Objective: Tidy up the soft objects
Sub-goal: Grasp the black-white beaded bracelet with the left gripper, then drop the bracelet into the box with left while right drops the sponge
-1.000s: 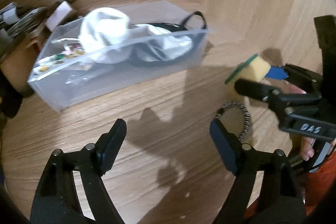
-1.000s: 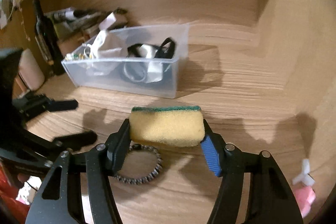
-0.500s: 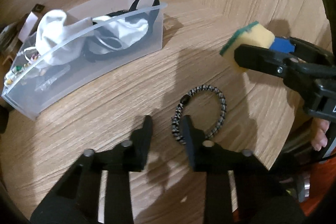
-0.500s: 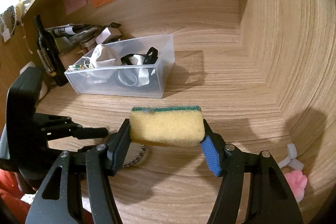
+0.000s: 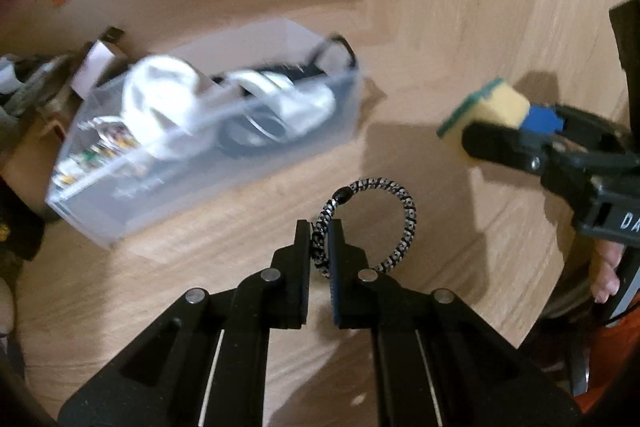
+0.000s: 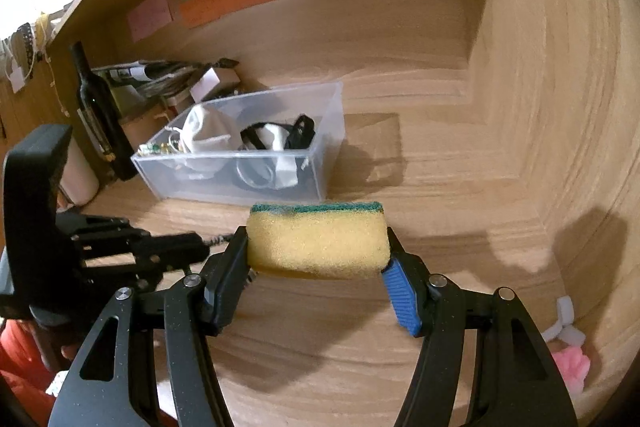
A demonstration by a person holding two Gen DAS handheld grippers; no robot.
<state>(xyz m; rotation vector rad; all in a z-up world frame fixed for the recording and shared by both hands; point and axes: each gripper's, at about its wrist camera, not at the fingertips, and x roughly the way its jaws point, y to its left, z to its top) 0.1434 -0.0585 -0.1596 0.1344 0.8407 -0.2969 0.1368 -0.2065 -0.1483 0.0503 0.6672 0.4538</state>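
Both tools loaded, box not yet reached

Left tool (image 5: 319, 251) has just closed from wide apart onto the hair tie (image 5: 372, 223), which a second ago lay loose on the bench (image 5: 224, 267); jaws now together, pinching the loop's near-left arc, the rest hanging free toward 1 o'clock. Right tool (image 6: 318, 259) is clamped about half open on the yellow sponge (image 6: 318, 243), green face up, same as before. Clear box (image 5: 224, 163) sits at 10 o'clock in the left view, already holding white cloth and dark straps. Judgement: pickup done, both soft things next need carrying to the box
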